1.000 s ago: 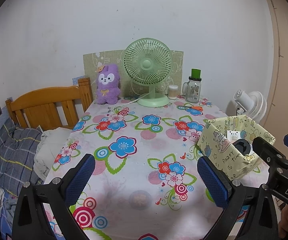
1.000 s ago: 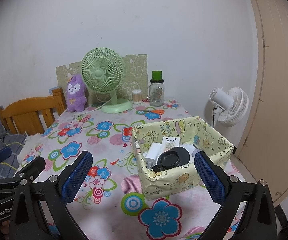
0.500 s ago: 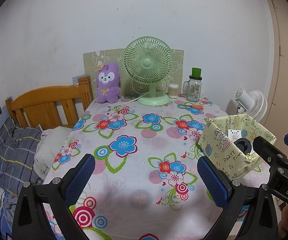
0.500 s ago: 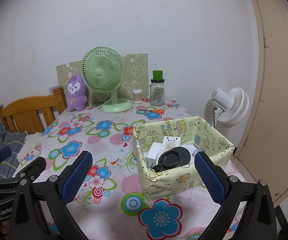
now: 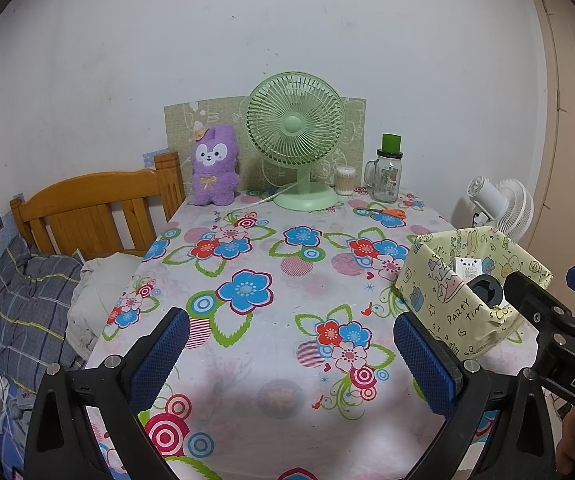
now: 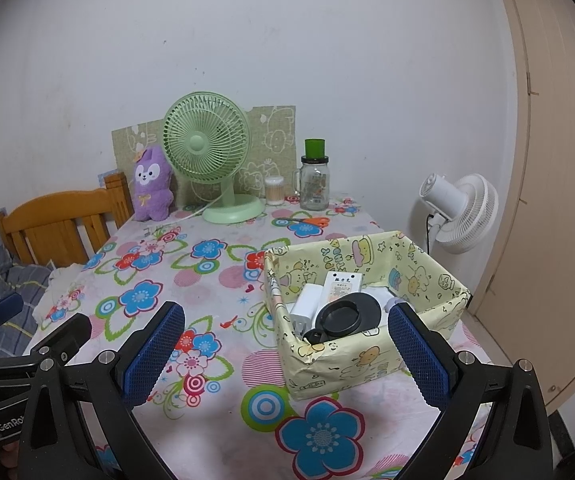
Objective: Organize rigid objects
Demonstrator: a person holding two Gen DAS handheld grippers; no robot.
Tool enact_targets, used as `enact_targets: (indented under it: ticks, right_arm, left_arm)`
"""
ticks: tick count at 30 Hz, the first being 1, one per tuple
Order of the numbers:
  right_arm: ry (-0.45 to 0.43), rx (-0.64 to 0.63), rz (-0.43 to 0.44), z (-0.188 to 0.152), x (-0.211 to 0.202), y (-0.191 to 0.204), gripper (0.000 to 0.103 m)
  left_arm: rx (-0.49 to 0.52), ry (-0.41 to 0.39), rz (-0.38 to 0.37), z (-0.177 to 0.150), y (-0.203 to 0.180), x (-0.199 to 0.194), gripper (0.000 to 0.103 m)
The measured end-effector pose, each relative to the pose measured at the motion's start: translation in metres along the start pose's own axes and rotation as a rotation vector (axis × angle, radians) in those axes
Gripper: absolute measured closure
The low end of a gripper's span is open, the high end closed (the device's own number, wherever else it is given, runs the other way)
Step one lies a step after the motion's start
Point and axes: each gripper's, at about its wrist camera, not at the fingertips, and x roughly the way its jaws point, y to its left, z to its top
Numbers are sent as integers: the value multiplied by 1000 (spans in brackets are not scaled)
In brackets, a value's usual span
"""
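A yellow cartoon-print box (image 6: 367, 354) stands on the right side of the flowered table (image 6: 207, 360); it also shows in the left wrist view (image 5: 447, 312). Inside lie a black round lid (image 6: 347, 314), a white adapter (image 6: 306, 307) and a white labelled box (image 6: 342, 283). Orange-handled scissors (image 6: 311, 221) lie near the back of the table. My left gripper (image 5: 287, 356) is open and empty over the table's front. My right gripper (image 6: 287, 354) is open and empty, just in front of the yellow box.
At the back stand a green fan (image 6: 207, 152), a purple plush (image 6: 151, 186), a cotton-swab jar (image 6: 274, 191) and a glass jar with a green lid (image 6: 314, 178). A wooden bed frame (image 5: 87, 208) is left of the table, a white floor fan (image 6: 463, 204) right.
Both views have shifted very slightly back from the table. Both grippers stay open and nothing on the table has moved.
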Motion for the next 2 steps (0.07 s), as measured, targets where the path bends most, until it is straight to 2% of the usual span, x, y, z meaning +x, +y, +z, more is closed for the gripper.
enact_targets:
  ticks: [2]
  right_arm:
    - [2,-1,-1,-1,1,1,0]
  left_arm:
    - [-1,1,1,0,0,0,0]
